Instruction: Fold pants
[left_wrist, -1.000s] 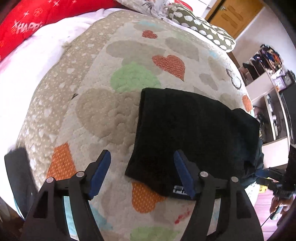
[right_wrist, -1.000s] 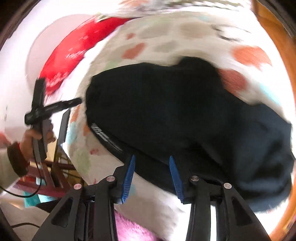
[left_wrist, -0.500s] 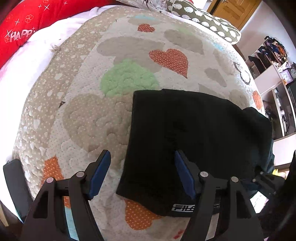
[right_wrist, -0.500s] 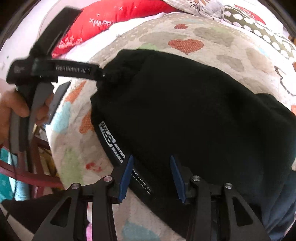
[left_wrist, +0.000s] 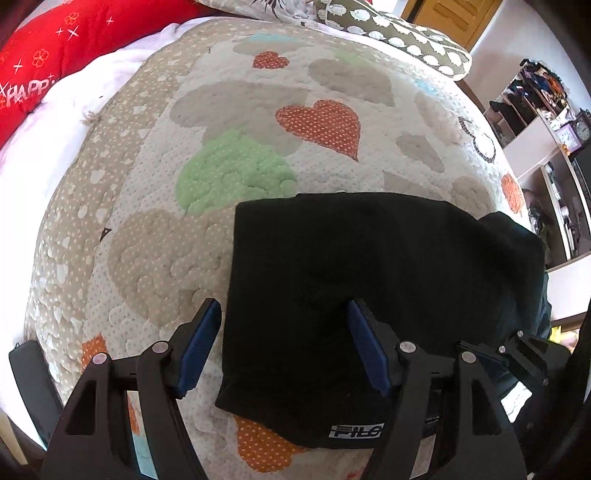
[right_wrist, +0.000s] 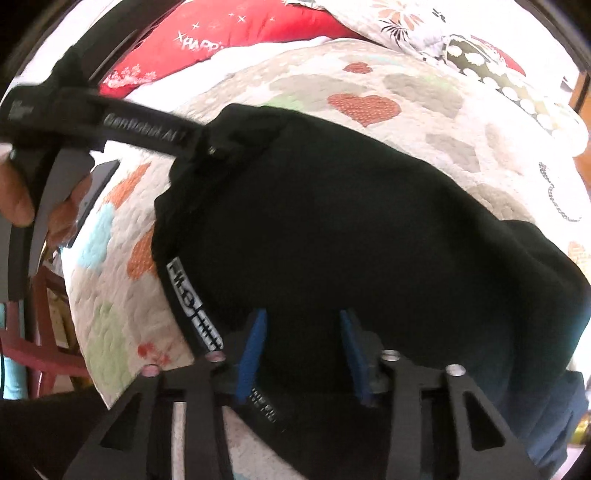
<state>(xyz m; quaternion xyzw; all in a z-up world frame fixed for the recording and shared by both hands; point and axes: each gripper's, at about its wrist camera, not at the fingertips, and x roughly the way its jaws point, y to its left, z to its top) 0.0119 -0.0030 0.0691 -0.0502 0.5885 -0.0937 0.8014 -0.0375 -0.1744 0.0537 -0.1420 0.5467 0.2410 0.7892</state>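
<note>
Black pants (left_wrist: 369, 280) lie folded on a heart-patterned quilt (left_wrist: 229, 110), a white-lettered waistband at the near edge. My left gripper (left_wrist: 284, 347) is open, its jaws straddling the pants' left edge, one finger over quilt, one over cloth. In the right wrist view the pants (right_wrist: 351, 221) fill the middle. My right gripper (right_wrist: 301, 350) is open, low over the waistband (right_wrist: 192, 295). The left gripper (right_wrist: 207, 142) shows there at the pants' far left corner, held by a hand.
A red pillow (left_wrist: 44, 48) and a dotted pillow (left_wrist: 399, 33) lie at the bed's far end. Shelves (left_wrist: 546, 122) and a wooden door (left_wrist: 454, 14) stand to the right. A red chair frame (right_wrist: 33, 325) stands beside the bed.
Both grippers moved forward and lower over the pants. The right gripper's jaws opened wider. The pants lie as before.
</note>
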